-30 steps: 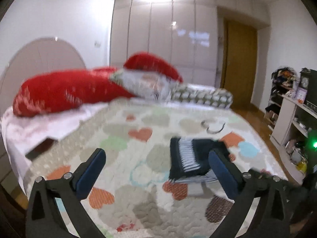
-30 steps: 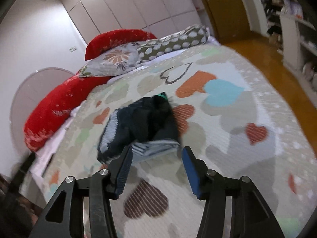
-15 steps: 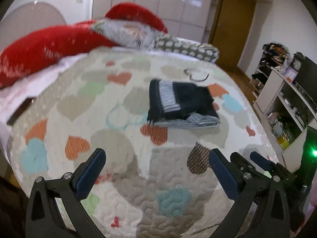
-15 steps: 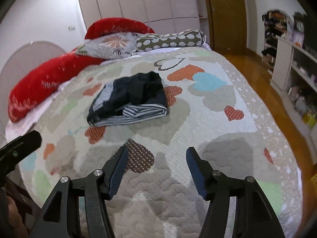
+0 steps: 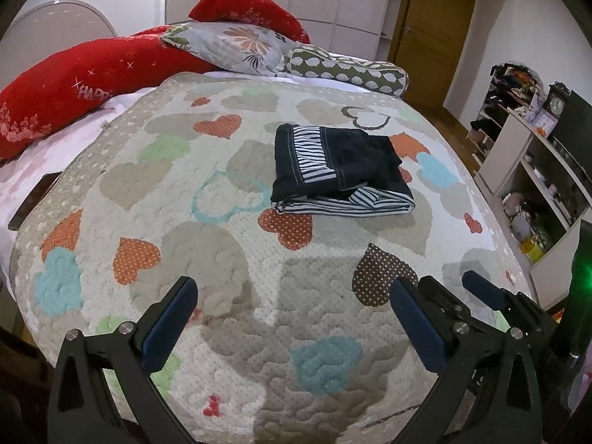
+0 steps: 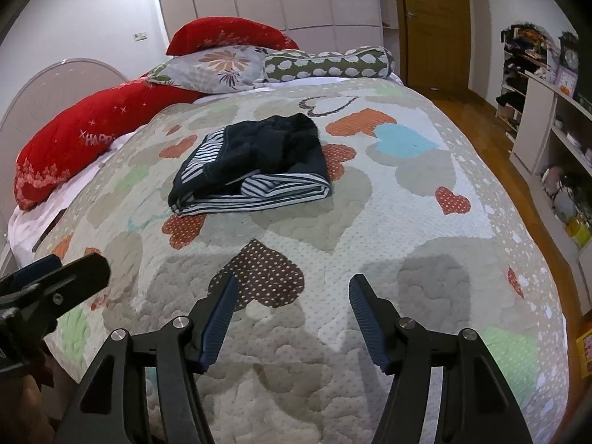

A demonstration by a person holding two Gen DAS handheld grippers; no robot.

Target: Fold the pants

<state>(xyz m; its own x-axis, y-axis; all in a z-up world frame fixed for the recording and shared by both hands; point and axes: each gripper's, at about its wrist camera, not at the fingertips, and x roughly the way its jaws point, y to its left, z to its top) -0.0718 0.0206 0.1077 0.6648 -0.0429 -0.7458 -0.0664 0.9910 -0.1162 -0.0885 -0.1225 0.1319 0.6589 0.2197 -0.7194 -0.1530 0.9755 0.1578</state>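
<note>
The pants (image 5: pixel 338 172) lie folded into a compact dark bundle with striped bands in the middle of the heart-patterned quilt (image 5: pixel 229 244); they also show in the right wrist view (image 6: pixel 251 170). My left gripper (image 5: pixel 292 314) is open and empty, held back above the near end of the bed. My right gripper (image 6: pixel 292 310) is open and empty, also well short of the pants. The right gripper shows at the lower right of the left wrist view (image 5: pixel 481 292). The left gripper shows at the left edge of the right wrist view (image 6: pixel 48 281).
Red pillows (image 5: pixel 74 85), a floral pillow (image 5: pixel 233 44) and a dotted bolster (image 5: pixel 347 70) lie at the head of the bed. Shelves with clutter (image 5: pixel 536 170) stand along the right wall. A wooden door (image 5: pixel 433 29) is at the back.
Both grippers have pulled back from the folded pants toward the foot of the bed. The pants now lie farther away in both views.
</note>
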